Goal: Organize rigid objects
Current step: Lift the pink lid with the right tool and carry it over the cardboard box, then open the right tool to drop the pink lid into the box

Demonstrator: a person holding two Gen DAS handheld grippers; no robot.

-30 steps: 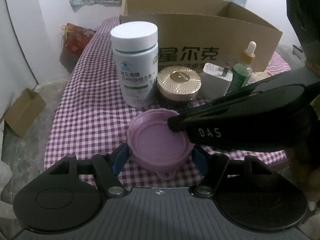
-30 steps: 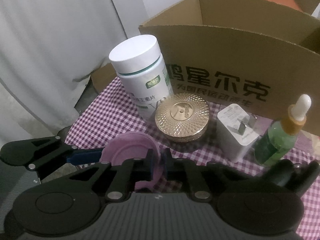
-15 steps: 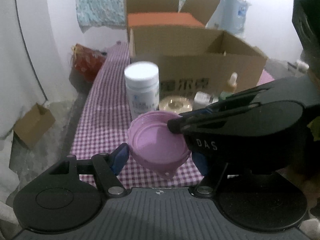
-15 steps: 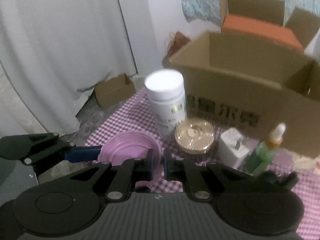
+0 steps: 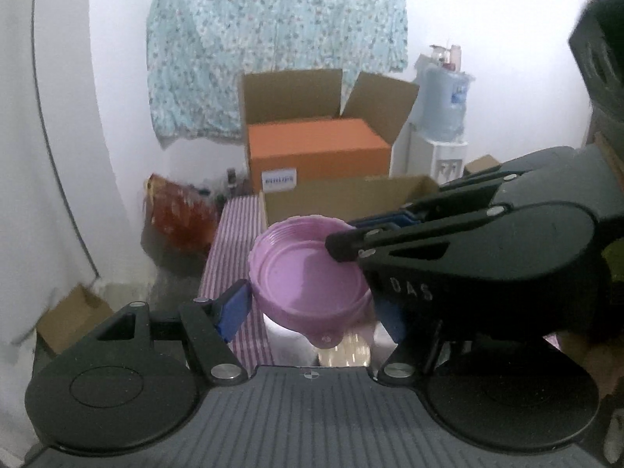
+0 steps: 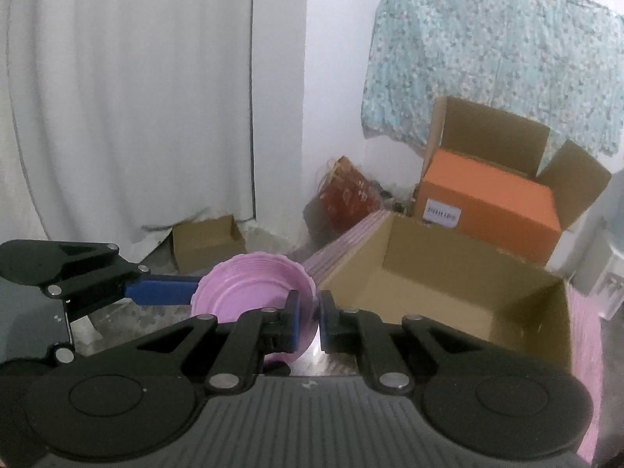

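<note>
A round pink plastic lid (image 5: 308, 273), hollow side up, is held high in the air between both grippers. My left gripper (image 5: 308, 308) spans it, blue pads against its two sides. My right gripper (image 6: 316, 312) is shut on the lid's rim (image 6: 253, 284), pinching its right edge; its black body (image 5: 468, 257) crosses the left wrist view from the right. An open, empty brown cardboard box (image 6: 448, 292) stands on the purple checked tablecloth (image 5: 230, 241) below and ahead. The bottles, jar and charger are out of sight.
An orange Philips box (image 5: 316, 152) sits in an open carton behind the table. A red bag (image 5: 175, 210), a small cardboard box on the floor (image 6: 206, 238), a water dispenser (image 5: 440, 132) and a white curtain (image 6: 136, 97) surround the table.
Both grippers have lifted the pink lid up and away from the table. The white bottle, gold jar, charger and dropper bottle have dropped out of view; the box's inside now shows.
</note>
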